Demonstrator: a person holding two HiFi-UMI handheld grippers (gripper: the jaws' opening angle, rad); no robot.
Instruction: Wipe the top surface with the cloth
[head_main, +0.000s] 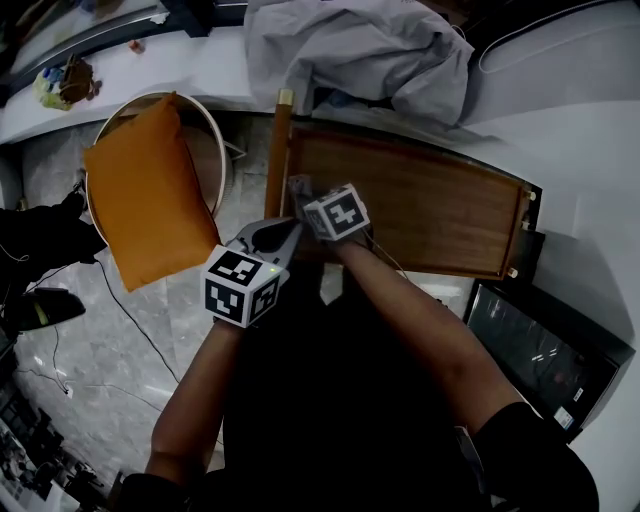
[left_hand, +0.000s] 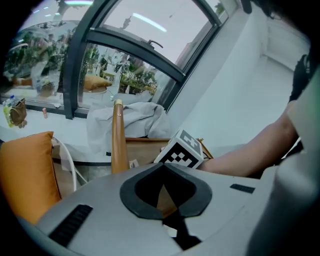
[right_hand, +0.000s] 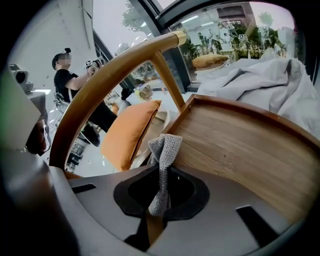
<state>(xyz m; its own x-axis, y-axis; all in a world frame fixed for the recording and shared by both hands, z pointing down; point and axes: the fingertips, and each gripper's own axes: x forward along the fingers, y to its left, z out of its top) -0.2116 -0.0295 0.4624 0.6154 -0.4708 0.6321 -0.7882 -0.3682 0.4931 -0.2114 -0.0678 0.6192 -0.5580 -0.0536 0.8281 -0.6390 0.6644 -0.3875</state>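
Observation:
The wooden tray-top table (head_main: 430, 205) with a raised rim stands ahead of me; its top also shows in the right gripper view (right_hand: 240, 150). My right gripper (head_main: 301, 196) is at the top's near left corner, shut on a small grey knitted cloth (right_hand: 167, 150). The cloth (head_main: 298, 185) sticks up from between the jaws, by the rim. My left gripper (head_main: 292, 230) hangs just left of and below the right one, off the table, its jaws shut (left_hand: 163, 165) with nothing in them. It looks at the right gripper's marker cube (left_hand: 182, 150).
A curved wooden handle post (head_main: 278, 150) rises at the table's left end. An orange cushion (head_main: 150, 195) leans on a round chair (head_main: 215, 125) to the left. Crumpled grey fabric (head_main: 370, 50) lies beyond the table. A dark box (head_main: 540, 350) sits at the right. A person (right_hand: 70, 82) stands far off.

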